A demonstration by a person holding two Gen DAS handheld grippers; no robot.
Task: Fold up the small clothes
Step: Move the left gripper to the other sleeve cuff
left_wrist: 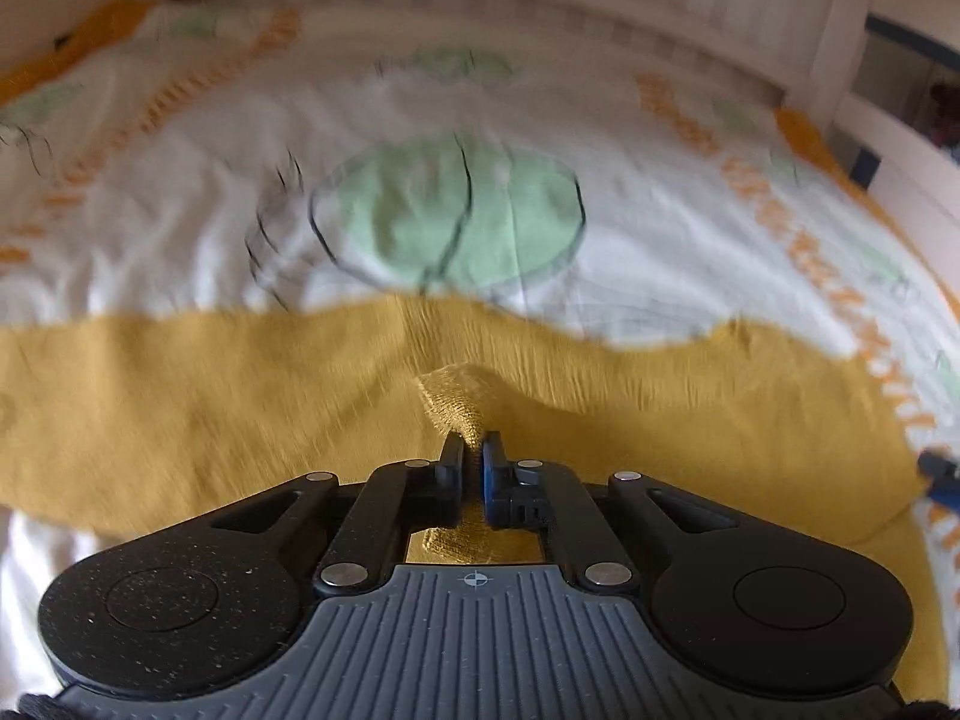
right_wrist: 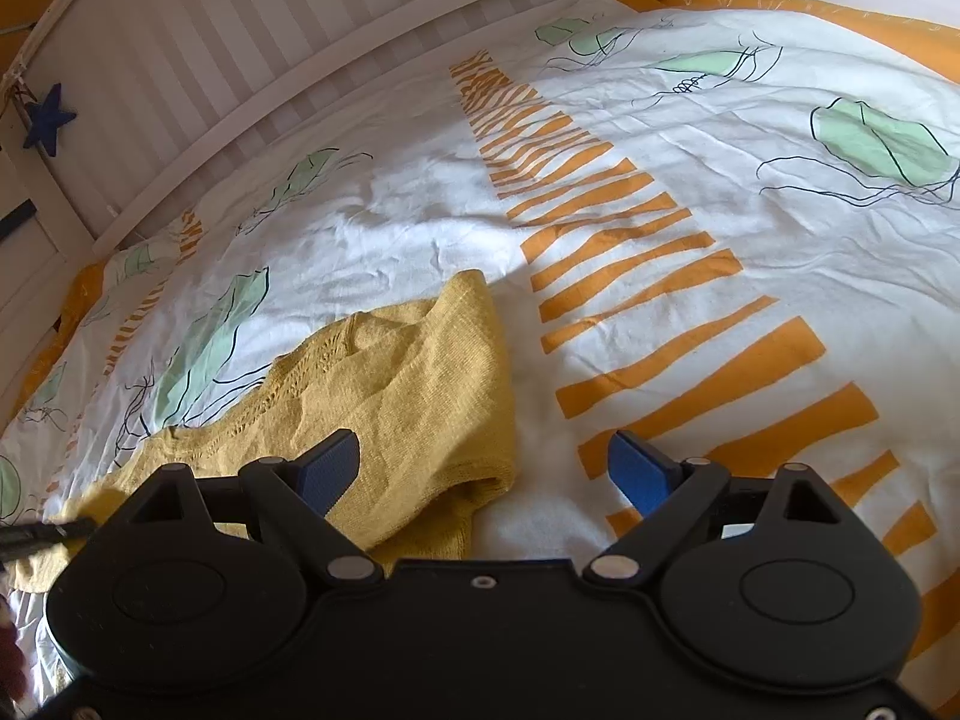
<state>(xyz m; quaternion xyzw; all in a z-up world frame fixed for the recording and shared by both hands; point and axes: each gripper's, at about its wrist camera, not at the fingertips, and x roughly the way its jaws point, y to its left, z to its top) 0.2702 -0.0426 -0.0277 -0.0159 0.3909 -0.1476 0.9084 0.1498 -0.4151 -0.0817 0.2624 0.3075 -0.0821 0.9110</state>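
A mustard-yellow knitted garment [left_wrist: 240, 408] lies spread across the bed. My left gripper [left_wrist: 473, 450] is shut on a ribbed hem of the garment, which bunches up between the fingers. The left wrist view is motion-blurred. In the right wrist view the garment [right_wrist: 408, 378] lies partly folded, one edge doubled over near my left finger. My right gripper [right_wrist: 486, 471] is open and empty, just above the garment's right edge and the bedcover.
The bedcover [right_wrist: 690, 192] is white with orange stripes and green jellyfish prints. A white slatted bed rail [right_wrist: 252, 54] runs along the far side, with a blue star [right_wrist: 49, 119] hanging on it. The other gripper's tip shows at the right edge [left_wrist: 942, 474].
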